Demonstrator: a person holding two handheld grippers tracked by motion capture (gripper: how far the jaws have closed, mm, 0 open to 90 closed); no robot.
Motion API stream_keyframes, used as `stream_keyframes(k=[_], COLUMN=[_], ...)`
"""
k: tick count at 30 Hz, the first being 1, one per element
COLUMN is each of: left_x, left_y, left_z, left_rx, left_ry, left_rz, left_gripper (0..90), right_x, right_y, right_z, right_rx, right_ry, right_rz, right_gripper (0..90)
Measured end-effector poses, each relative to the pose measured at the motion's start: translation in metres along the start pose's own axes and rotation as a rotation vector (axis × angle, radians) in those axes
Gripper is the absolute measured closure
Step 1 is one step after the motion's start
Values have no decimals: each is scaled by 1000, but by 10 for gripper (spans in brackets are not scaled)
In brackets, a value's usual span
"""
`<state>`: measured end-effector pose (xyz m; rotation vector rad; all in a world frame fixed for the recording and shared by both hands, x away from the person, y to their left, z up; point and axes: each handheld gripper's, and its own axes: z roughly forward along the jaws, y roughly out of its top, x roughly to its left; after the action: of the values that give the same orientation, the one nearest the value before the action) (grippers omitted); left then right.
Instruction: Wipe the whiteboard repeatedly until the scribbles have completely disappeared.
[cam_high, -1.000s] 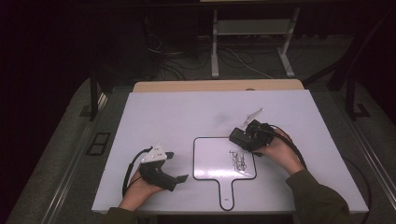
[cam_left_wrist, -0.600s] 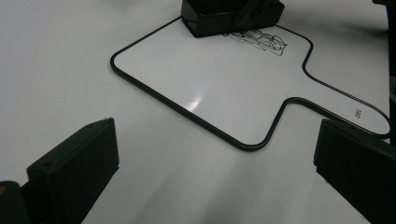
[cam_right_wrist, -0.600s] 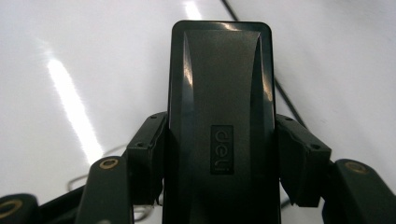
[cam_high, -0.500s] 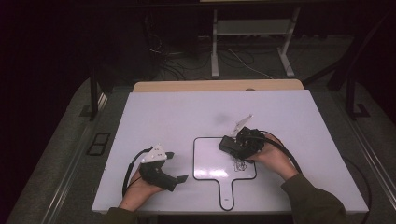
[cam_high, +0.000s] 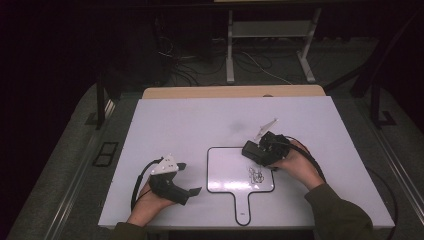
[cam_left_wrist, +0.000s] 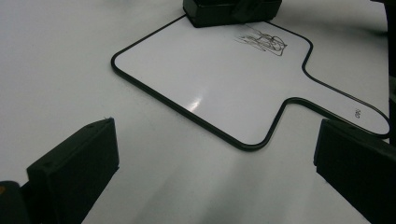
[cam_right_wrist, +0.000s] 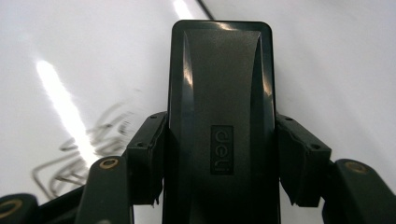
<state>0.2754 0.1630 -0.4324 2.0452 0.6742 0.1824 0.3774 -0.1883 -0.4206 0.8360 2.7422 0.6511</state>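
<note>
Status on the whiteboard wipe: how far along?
Done: right gripper is shut on the black eraser, set on the paddle whiteboard. In hand: eraser sits beside the scribble. Left: scribble looks intact, so wiping remains. Left gripper rests open on the table.

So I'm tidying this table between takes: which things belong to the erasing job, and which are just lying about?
In the job:
- black eraser, clamped in the right gripper
- paddle-shaped whiteboard
- black scribble on it, beside the eraser

Lying about:
- left gripper, jaws open, resting on the table left of the board
- desk frame and cables on the floor beyond
</note>
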Motion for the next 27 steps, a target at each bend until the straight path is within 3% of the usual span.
stream_keyframes(k=[6,21,27], left_x=[0,0,0], left_y=[0,0,0], left_z=[1,0,0], left_rx=[0,-5,-8], left_ry=[0,-1,0], left_rz=[0,-2,-6], left_gripper=[0,0,0], right_x=[-2,39,47], right_y=[-2,7,7], right_z=[-1,1,-1], right_rx=[2,0,1], right_ry=[-6,62,72], right_rz=[5,-106,-115], right_gripper=[387,387,387])
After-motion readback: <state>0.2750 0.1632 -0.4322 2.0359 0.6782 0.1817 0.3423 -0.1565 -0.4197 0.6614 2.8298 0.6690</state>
